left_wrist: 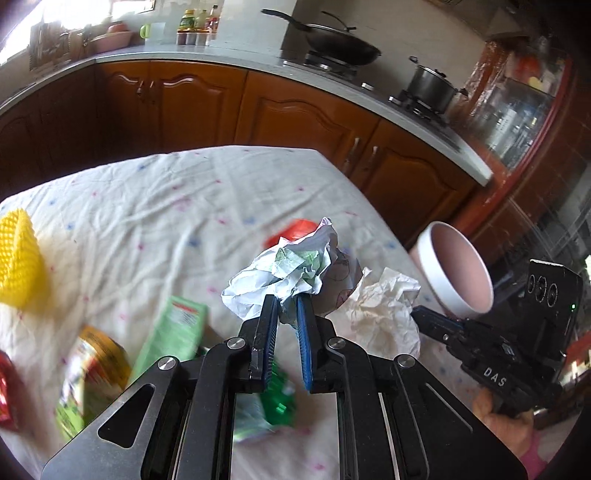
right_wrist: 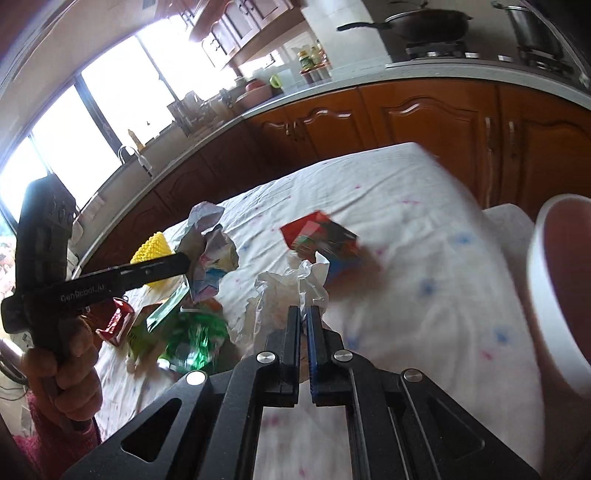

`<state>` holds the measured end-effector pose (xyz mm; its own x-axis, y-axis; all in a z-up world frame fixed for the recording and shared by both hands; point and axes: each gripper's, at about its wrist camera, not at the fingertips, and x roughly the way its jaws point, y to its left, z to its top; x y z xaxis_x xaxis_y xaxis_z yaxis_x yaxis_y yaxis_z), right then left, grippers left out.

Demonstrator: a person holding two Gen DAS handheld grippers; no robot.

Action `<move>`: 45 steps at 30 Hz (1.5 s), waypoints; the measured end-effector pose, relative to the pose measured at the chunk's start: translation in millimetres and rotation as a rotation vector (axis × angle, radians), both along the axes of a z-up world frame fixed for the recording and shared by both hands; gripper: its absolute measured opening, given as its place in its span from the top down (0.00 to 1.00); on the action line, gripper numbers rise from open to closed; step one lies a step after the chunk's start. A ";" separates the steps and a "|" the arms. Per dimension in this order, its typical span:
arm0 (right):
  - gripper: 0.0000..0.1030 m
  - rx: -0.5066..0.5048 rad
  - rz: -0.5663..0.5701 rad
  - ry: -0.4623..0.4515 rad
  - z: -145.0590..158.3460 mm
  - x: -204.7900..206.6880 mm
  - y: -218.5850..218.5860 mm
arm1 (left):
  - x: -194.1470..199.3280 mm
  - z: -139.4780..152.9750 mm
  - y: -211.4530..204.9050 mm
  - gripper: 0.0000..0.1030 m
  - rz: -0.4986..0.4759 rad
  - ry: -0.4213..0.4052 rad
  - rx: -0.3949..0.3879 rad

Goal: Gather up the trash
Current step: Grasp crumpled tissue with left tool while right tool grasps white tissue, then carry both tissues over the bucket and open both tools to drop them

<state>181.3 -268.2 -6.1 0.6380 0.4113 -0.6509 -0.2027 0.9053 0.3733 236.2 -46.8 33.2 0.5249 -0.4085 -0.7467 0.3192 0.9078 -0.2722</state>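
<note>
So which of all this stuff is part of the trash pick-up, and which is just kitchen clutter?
Part of the job:
- crumpled printed paper in the left gripper
- crumpled white tissue in the right gripper
- pink bin
- green wrapper, yellow foam net

Just lying about:
- wok
- steel pot
- bottles

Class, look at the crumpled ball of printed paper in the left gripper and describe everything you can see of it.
The crumpled ball of printed paper is white with green print on one side and coloured print on the other. It is creased and loosely wadded. The left gripper is shut on its lower edge and holds it clear above the white dotted tablecloth. Nothing else visibly touches it. The crumpled white tissue hangs beside it.
</note>
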 end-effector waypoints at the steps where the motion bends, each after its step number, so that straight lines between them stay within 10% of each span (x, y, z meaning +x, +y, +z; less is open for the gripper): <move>1: 0.97 0.003 -0.010 -0.003 2.0 -5.7 -5.7 | -2.8 -0.4 -1.7 0.90 -0.001 -0.001 -0.003; 45: 0.97 0.032 -0.383 -0.122 36.1 -101.9 -184.9 | -43.5 14.7 -171.9 0.90 -0.236 -0.013 -0.063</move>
